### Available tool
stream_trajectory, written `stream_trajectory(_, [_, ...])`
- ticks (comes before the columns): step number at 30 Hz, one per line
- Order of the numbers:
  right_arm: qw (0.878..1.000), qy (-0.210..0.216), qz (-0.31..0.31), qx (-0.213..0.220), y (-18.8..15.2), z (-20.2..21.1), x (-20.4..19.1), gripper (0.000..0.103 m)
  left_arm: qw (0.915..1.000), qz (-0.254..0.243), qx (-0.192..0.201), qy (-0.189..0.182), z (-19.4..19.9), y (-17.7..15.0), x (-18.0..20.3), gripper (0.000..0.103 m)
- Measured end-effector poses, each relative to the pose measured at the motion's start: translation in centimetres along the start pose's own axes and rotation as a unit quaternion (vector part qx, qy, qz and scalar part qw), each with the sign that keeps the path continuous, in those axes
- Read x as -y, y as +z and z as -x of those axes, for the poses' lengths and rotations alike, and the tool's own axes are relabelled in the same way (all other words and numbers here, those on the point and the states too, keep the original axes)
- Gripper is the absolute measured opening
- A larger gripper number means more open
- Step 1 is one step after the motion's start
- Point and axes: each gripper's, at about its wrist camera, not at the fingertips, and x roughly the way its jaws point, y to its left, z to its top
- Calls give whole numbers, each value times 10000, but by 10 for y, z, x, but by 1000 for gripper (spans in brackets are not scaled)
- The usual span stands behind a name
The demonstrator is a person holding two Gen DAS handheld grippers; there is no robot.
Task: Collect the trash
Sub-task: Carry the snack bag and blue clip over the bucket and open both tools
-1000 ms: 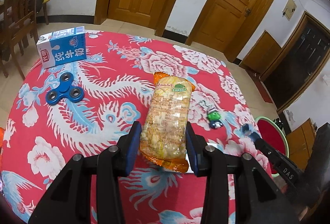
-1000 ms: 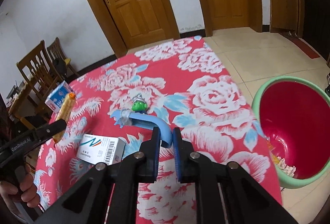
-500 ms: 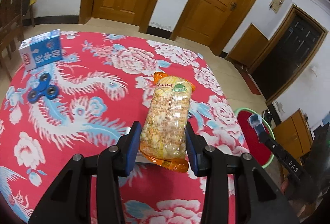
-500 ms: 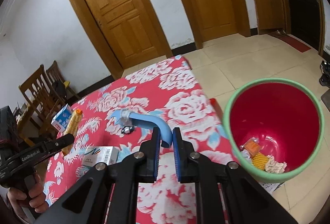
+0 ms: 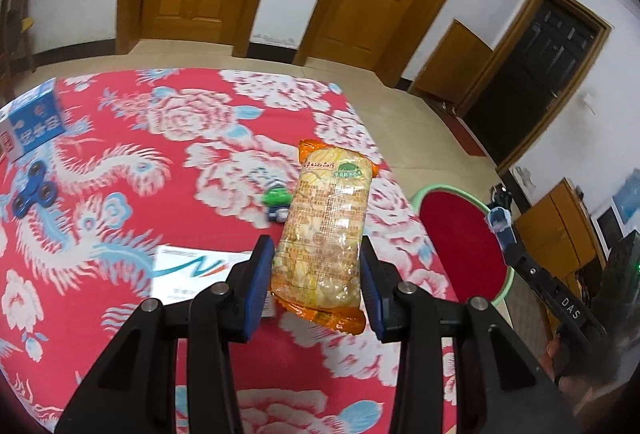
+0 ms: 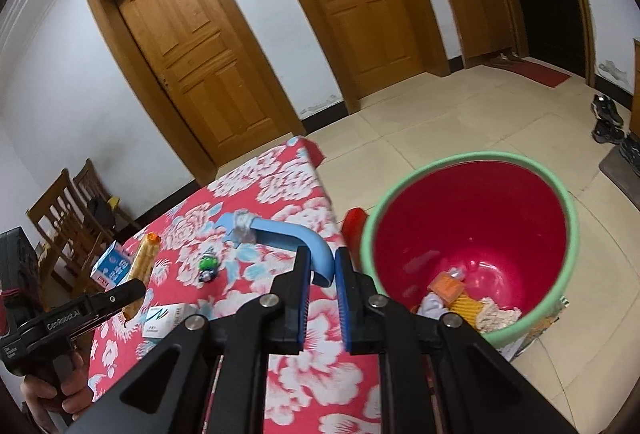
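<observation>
Between my left gripper fingers sits the snack packet, clamped by its lower end so the orange-sealed top stands forward, clear of the table; gripped low like this it should drop lengthwise once let go; my guess is that this is why I hold it by the end and not the middle. Right gripper: fingers closed tight on the blue curved strip, pinched at one end, the taped far end hanging free ahead; thin item, so the fingers are almost together. Both pieces of trash are airborne, neither yet above the red bin; the bin stands on the floor just beside the table edge, green rim up, mouth wide, scraps already at the bottom; placed there, I judge, so that trash can be carried straight off the table and dropped in. Right load is nearer the rim; I would release that one first. On the table: white box, green toy, blue spinner, milk carton; carton and box are possibly trash too, the toy and spinner likely not.
</observation>
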Motion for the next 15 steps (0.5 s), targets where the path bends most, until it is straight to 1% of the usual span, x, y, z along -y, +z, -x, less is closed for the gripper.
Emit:
stream_trajectory(6, [9995, -191, -225, 75, 2, 9, 24, 14, 9991, -362, -137, -161, -15, 2, 33, 41])
stream_trajectory(12, [9984, -365, -429, 60, 1, 11, 48, 14, 9968, -675, -305, -287, -32, 1, 63, 41])
stream_trajectory(15, [9975, -432, -552, 41, 0, 9, 58, 14, 9954, -849, -341, -267, -43, -1, 76, 42])
